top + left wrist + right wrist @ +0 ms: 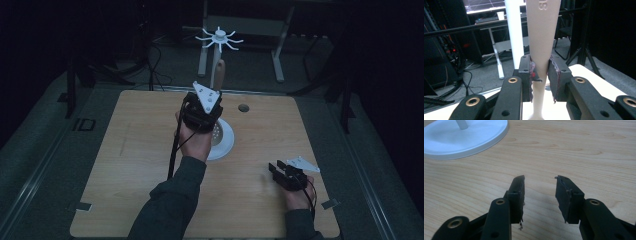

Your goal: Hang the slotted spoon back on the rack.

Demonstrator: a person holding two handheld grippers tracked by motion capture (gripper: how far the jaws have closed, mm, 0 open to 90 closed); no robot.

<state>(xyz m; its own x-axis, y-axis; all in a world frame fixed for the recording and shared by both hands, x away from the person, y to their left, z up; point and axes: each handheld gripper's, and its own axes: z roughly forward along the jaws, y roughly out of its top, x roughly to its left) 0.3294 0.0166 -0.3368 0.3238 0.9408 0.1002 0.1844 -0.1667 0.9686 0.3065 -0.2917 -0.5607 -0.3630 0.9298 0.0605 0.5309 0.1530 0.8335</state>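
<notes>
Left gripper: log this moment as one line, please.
left gripper: shut on utensil handle, upright | right gripper: open, low over table | white stand: base on table

The left gripper [202, 107], held up in the person's left hand [194, 140] above the middle of the light wooden surface [140, 165], has its black fingers [525, 75] clamped on a pale tapered handle [541, 37]. The right gripper [281, 172] rests low near the surface's near right corner, fingers [517, 192] apart with nothing between them.
</notes>
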